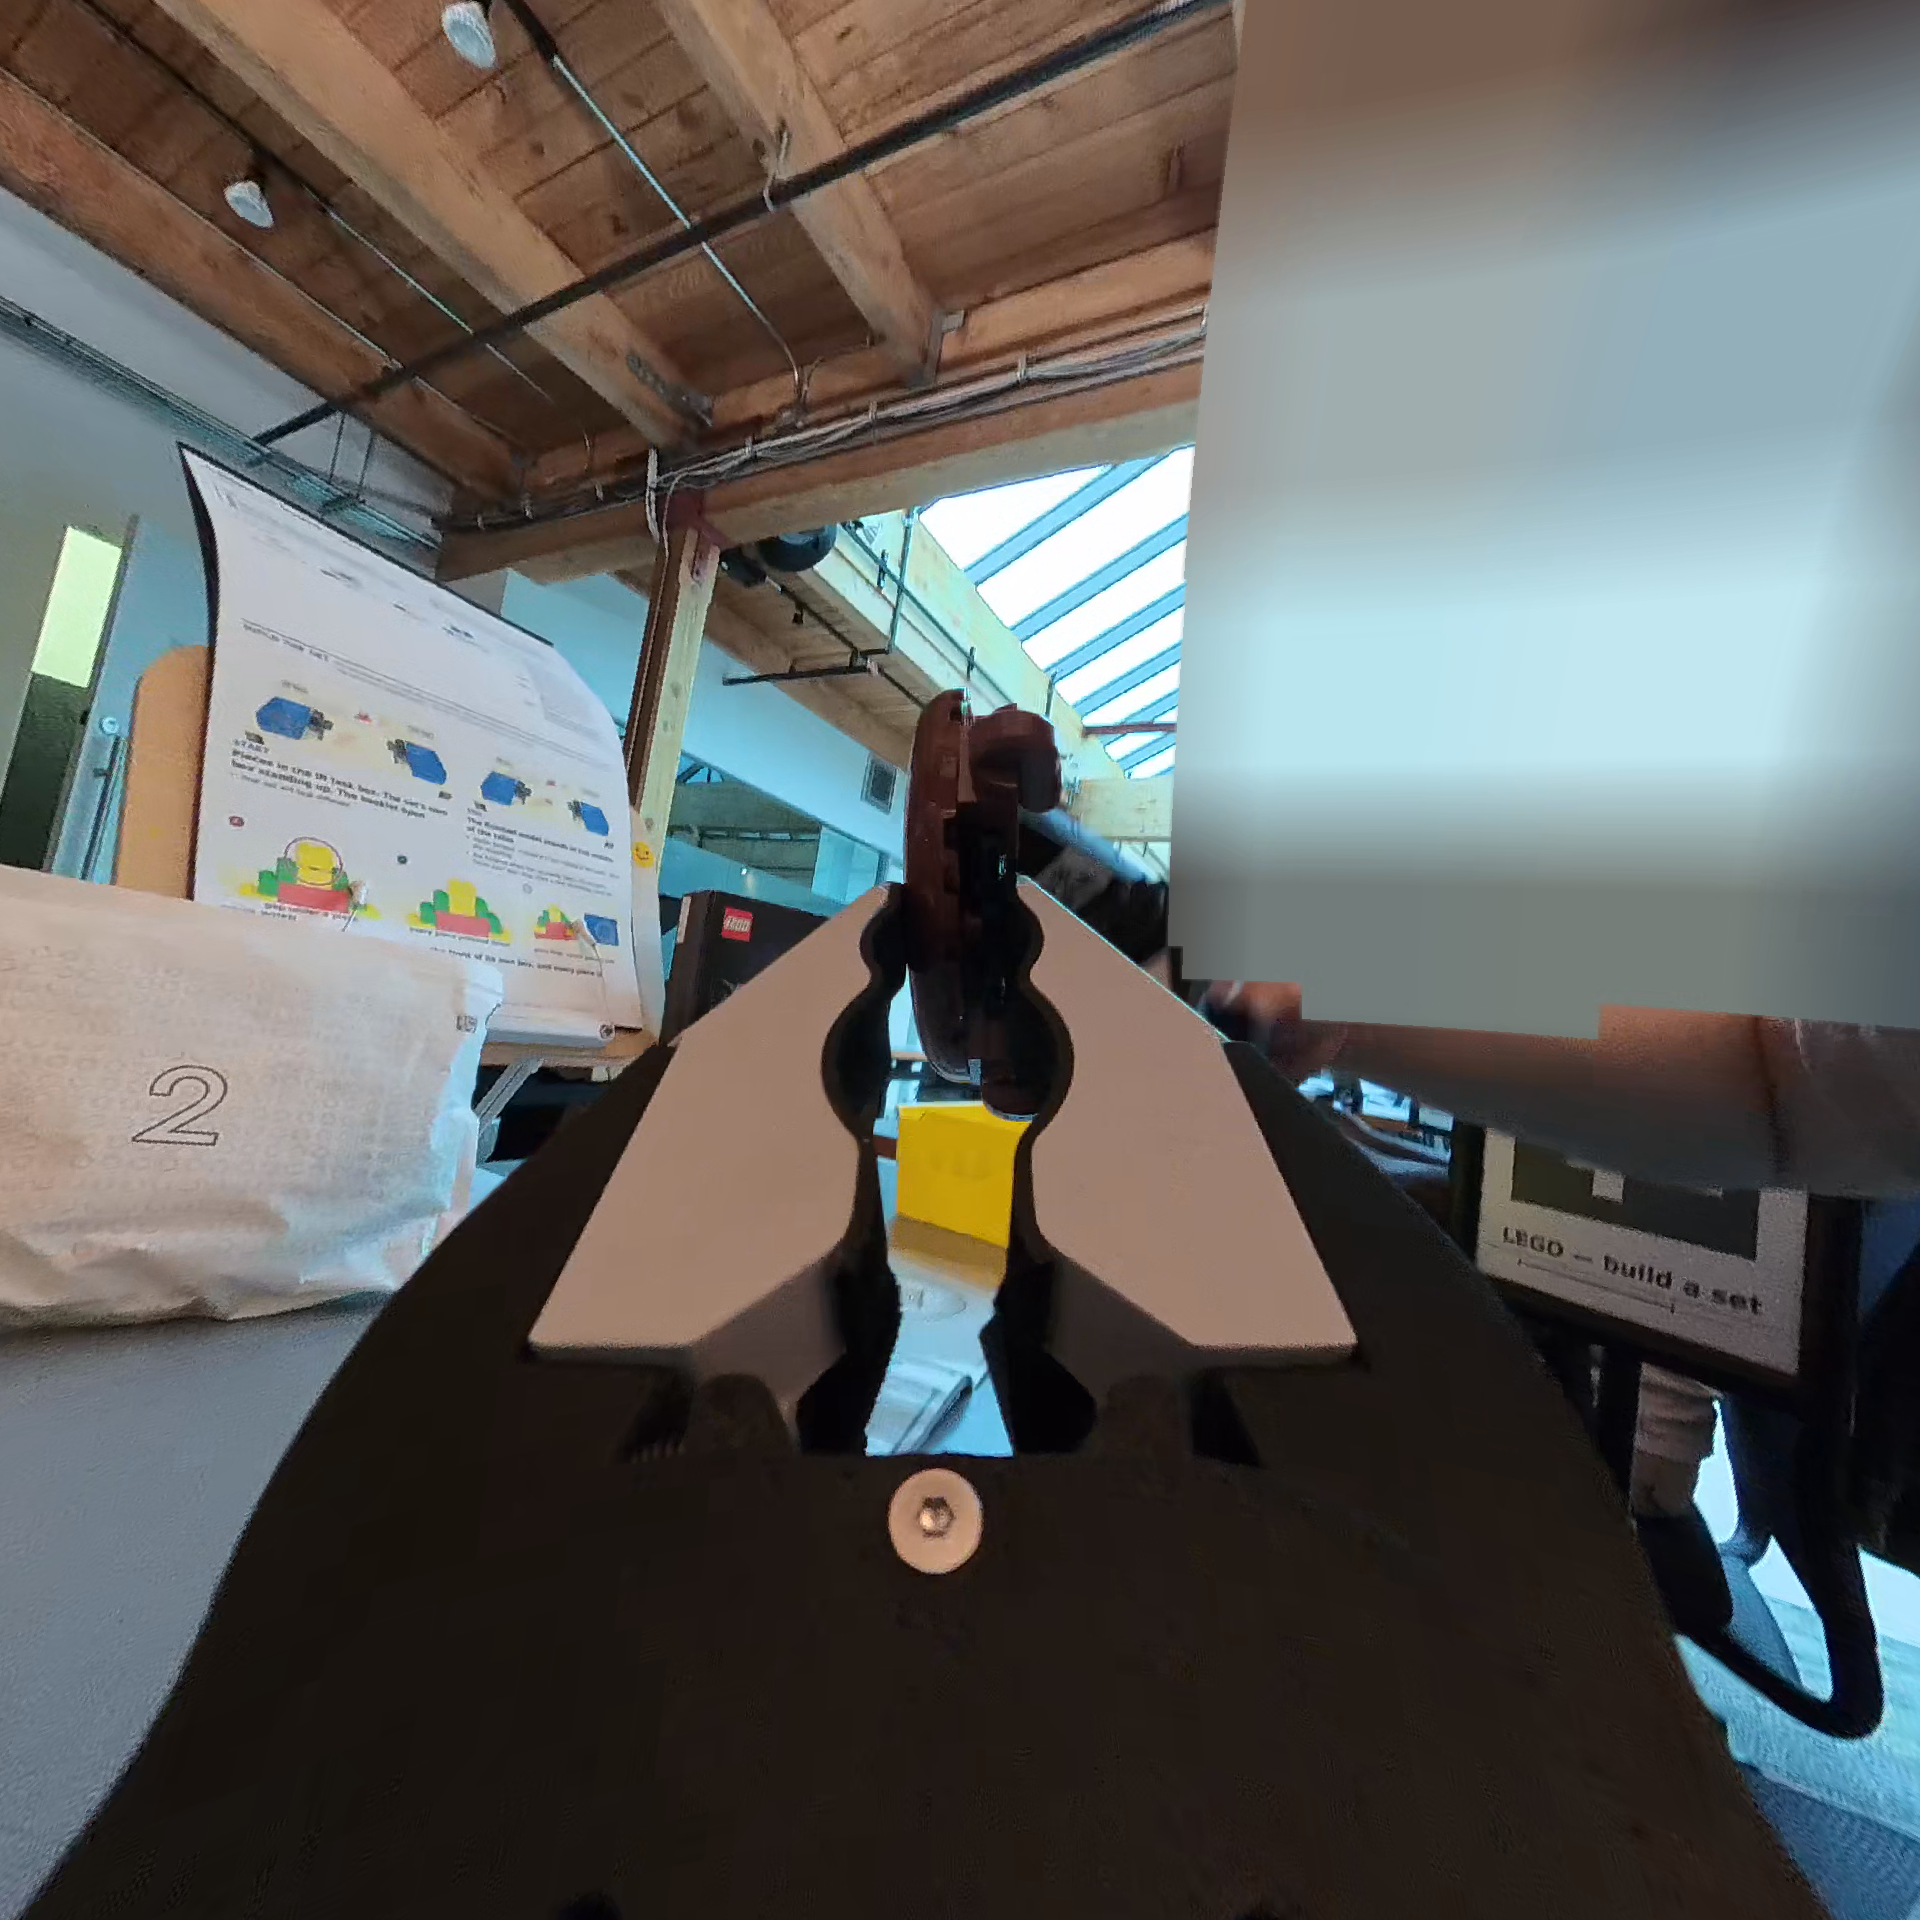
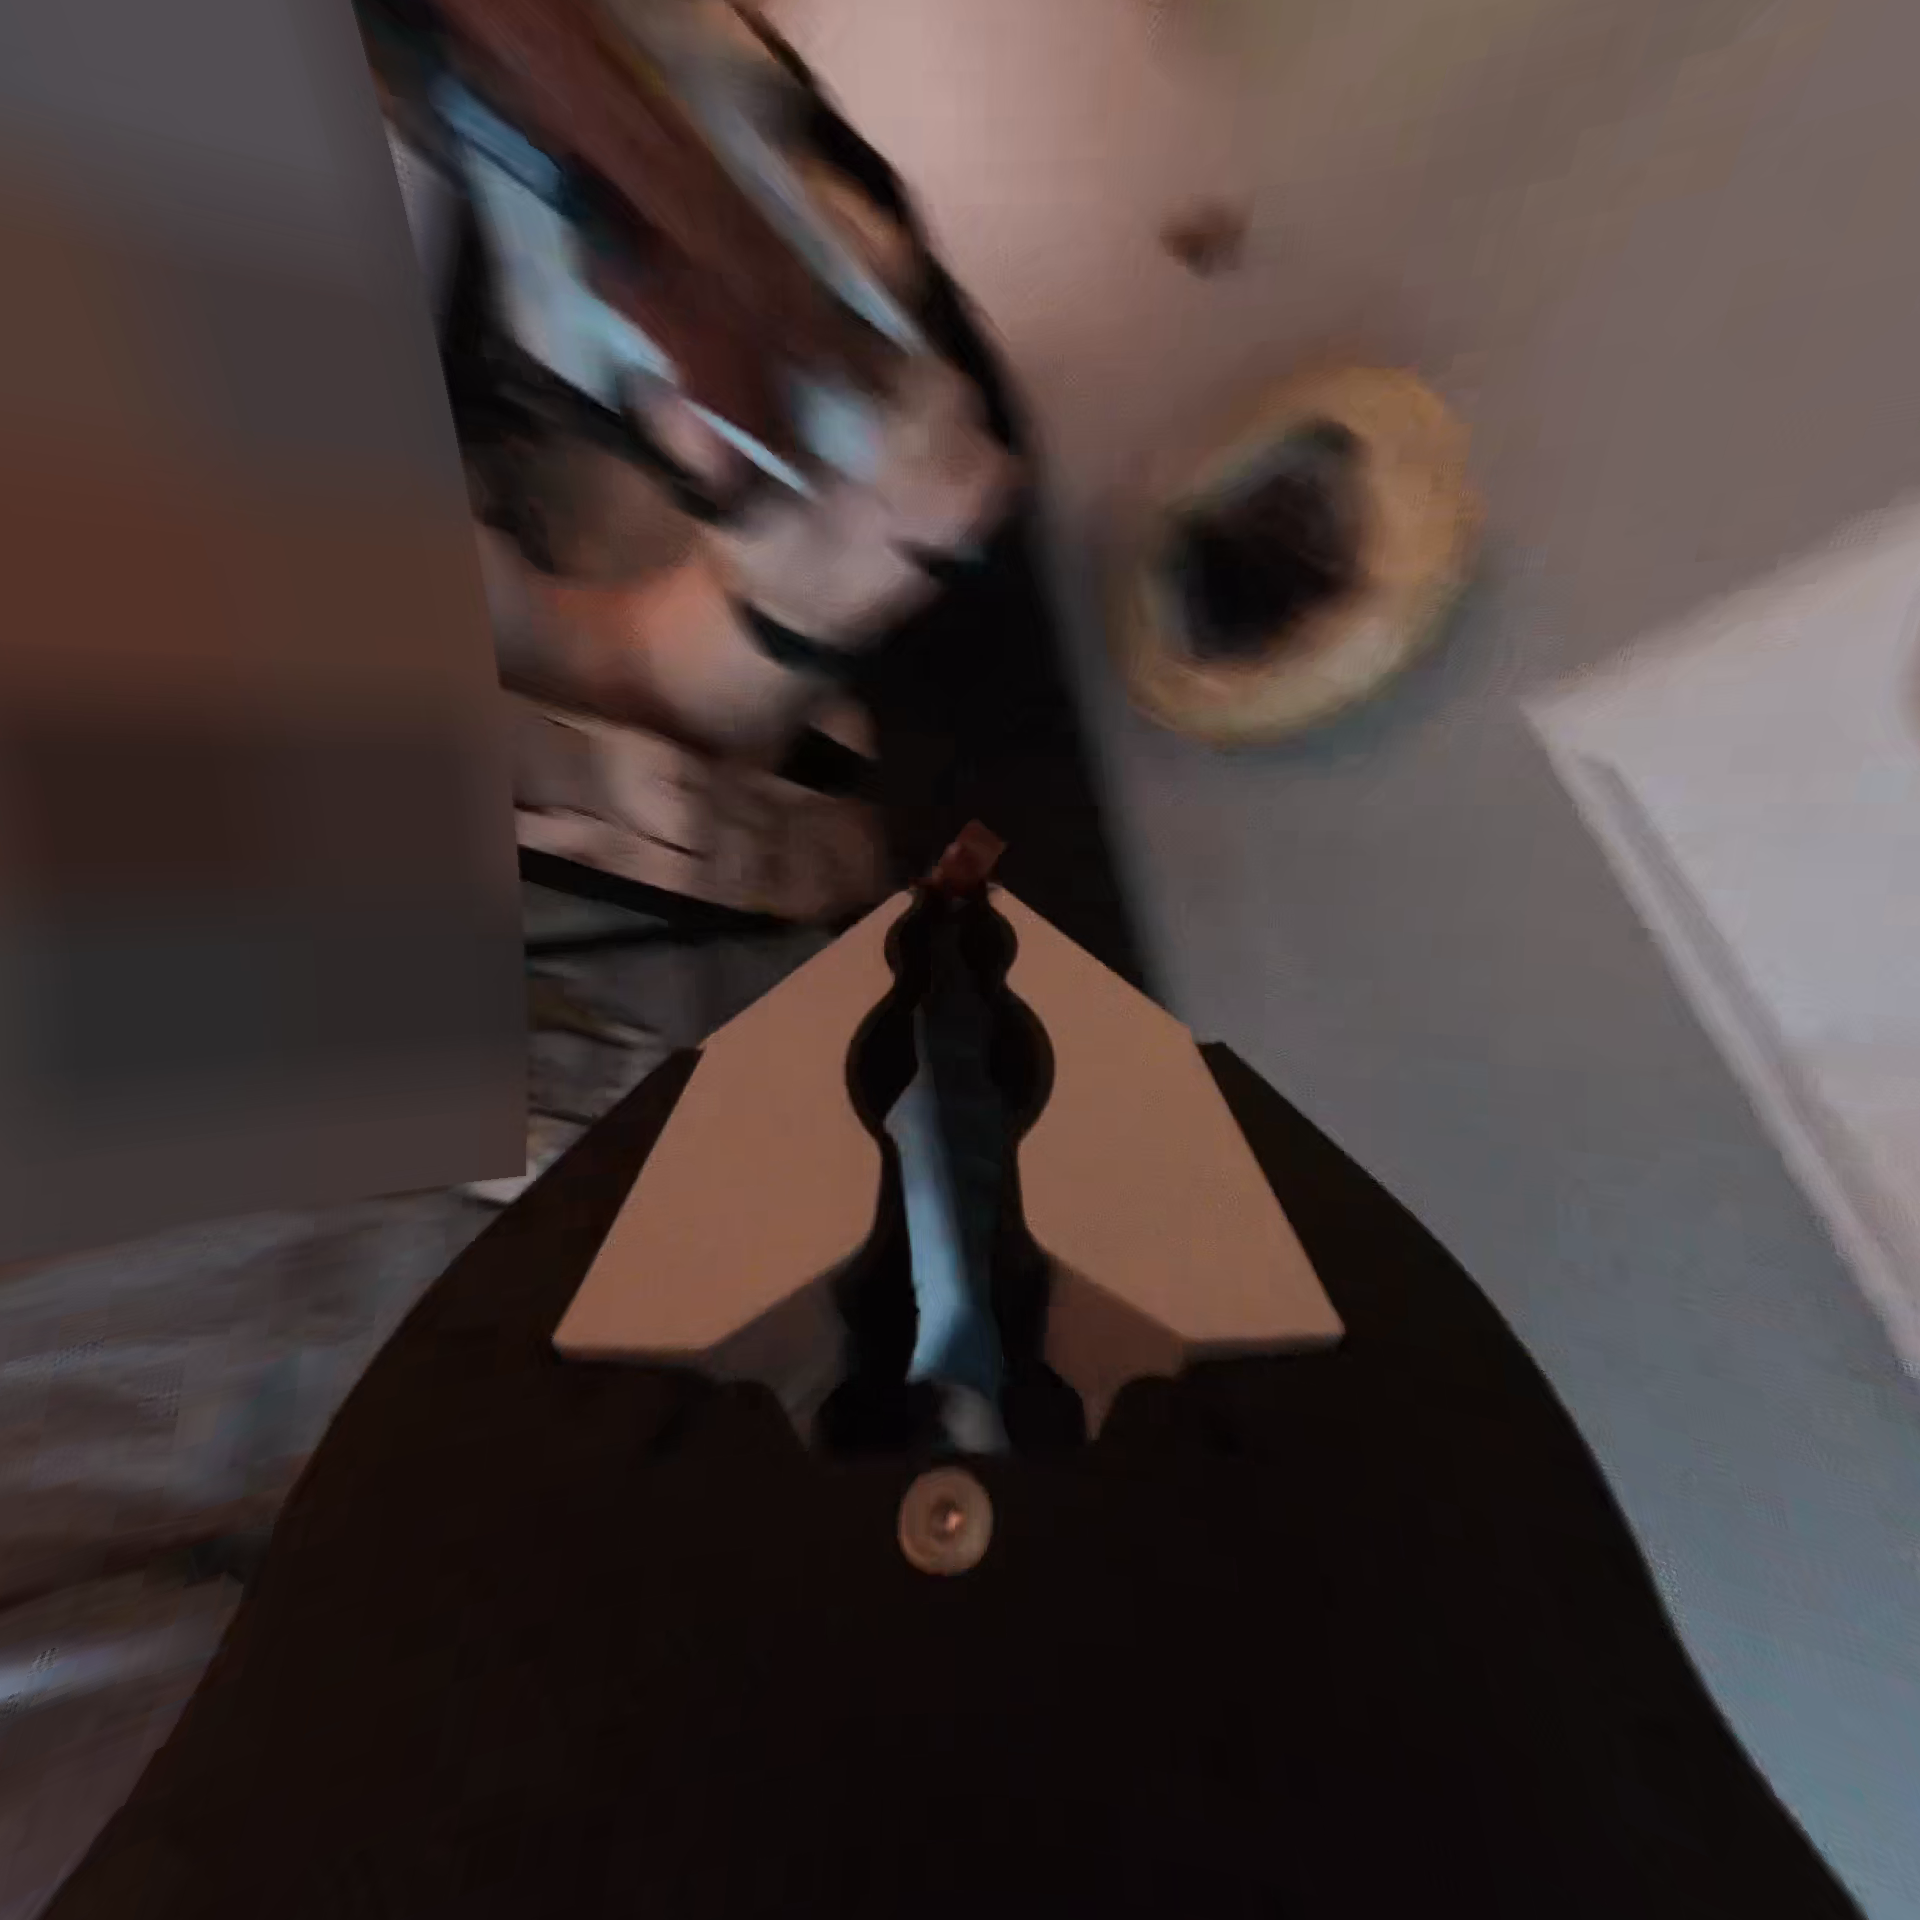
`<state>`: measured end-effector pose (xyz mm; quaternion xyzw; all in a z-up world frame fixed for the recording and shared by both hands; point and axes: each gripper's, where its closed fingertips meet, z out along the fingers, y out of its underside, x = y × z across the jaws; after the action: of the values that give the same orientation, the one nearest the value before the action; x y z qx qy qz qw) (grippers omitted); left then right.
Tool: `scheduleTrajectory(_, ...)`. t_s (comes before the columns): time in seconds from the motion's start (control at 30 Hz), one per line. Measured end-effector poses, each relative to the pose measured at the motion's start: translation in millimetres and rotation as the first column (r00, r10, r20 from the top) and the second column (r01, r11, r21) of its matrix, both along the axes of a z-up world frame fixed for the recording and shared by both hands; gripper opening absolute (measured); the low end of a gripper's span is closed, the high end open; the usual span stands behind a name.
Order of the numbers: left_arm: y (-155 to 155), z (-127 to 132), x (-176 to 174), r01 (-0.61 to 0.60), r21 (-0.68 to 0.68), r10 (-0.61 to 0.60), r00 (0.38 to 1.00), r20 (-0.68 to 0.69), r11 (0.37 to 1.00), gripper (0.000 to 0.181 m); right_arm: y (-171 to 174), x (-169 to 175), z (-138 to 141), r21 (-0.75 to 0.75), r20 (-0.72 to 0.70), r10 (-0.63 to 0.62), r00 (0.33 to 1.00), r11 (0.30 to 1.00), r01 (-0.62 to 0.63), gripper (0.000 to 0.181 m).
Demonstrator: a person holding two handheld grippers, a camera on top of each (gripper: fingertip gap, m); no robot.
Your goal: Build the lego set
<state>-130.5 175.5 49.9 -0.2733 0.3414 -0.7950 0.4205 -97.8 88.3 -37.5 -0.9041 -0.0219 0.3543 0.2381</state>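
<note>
Left wrist view shows the left hand-held gripper (image 1: 961, 914) tilted up toward the ceiling, closed on a brown lego assembly (image 1: 971, 894) held above the worktop (image 1: 156, 1455). The right hand-held gripper (image 2: 951, 899), in a blurred picture, pinches a small brown piece (image 2: 971, 847). Likely a joining step: next, aligning piece to assembly.

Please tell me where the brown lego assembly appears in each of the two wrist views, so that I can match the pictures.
Left wrist view: the brown lego assembly stands upright at the centre, clamped at the tip of the left tongs.
Right wrist view: not clearly in it; only a small brown piece shows at the tip of the right tongs, and the background is blurred.
Shared landmark: none certain; the grey tabletop probably shows in both.
</note>
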Motion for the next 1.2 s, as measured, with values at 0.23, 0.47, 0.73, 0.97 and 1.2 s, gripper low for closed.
scheduleTrajectory(0.23, 9, 1, -1, -0.024, -0.021, 0.024, 1.000, 0.009, 0.999, 0.015, -28, 50, -93, -0.210, 0.235, 0.064, 0.970, 0.978, -0.013, 0.005)
scheduleTrajectory(0.47, 7, -1, 3, -0.026, -0.006, 0.026, 1.000, -0.005, 1.000, 0.015, -53, 66, -118, -0.488, 0.426, 0.359, 0.830, 0.864, -0.124, 0.005)
scheduleTrajectory(0.73, 9, -2, 2, -0.026, -0.011, 0.026, 1.000, -0.003, 1.000, 0.015, -71, 64, -131, -0.637, 0.400, 0.524, 0.752, 0.749, -0.183, 0.006)
scheduleTrajectory(0.97, 7, -2, 1, -0.012, -0.013, 0.012, 1.000, -0.003, 1.000, 0.015, -71, 67, -130, -0.593, 0.437, 0.488, 0.755, 0.788, -0.166, 0.013)
scheduleTrajectory(1.2, 7, -2, 0, -0.003, -0.018, 0.002, 1.000, -0.004, 1.000, 0.015, -56, 70, -110, -0.344, 0.566, 0.244, 0.788, 0.938, -0.043, 0.014)
